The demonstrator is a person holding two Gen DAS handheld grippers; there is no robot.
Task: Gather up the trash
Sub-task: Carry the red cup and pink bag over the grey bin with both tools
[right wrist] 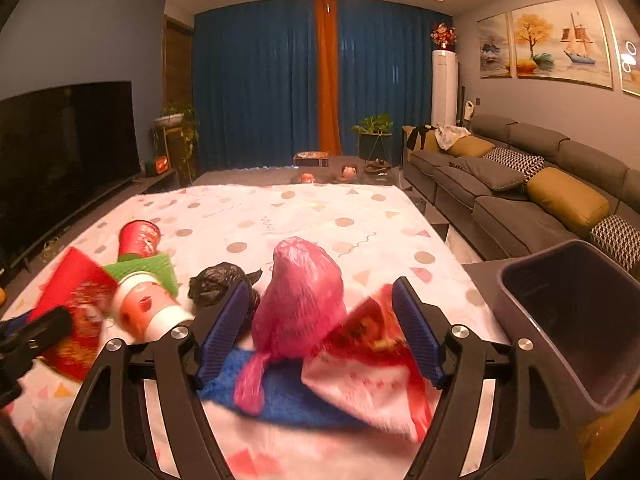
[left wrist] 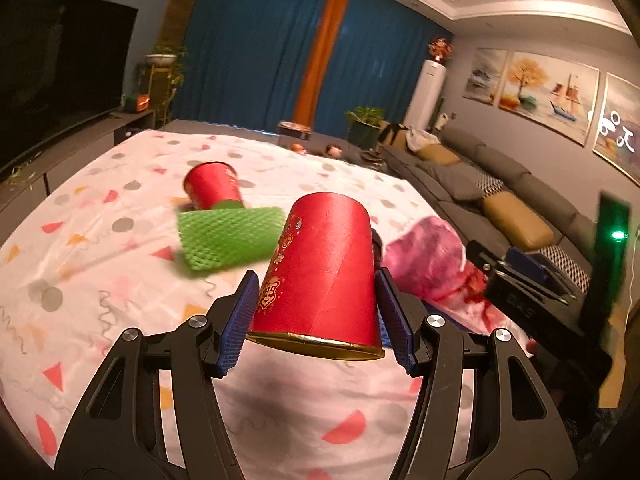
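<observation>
"What's over on the left?"

"A red paper cup (right wrist: 139,239) lying on its side on the counter (left wrist: 120,320) with its patterned cloth, a green foam net (left wrist: 228,238) right against it. The left claw (left wrist: 316,316) has another red cup (left wrist: 320,276) upside down between its blue pads, both pads against the cup's sides, so it's gripping that one, lifted clear of the cloth."

"And in the middle?"

"A crumpled black bag (right wrist: 218,282) on the cloth, with a white and orange cup (right wrist: 146,308) just left of it, too blurred to say more. Then a pink plastic bag (right wrist: 304,296), knotted, sitting on a blue foam net (right wrist: 296,396) with a red and white wrapper (right wrist: 372,344) beside it."

"Is the right one holding the pink bag?"

"No. The right claw (right wrist: 324,332) is spread wide around it; the pads don't touch the bag, so it's open."

"And far right?"

"A dark bin (right wrist: 568,320) standing off the counter's right edge, its mouth tilted toward us."
</observation>
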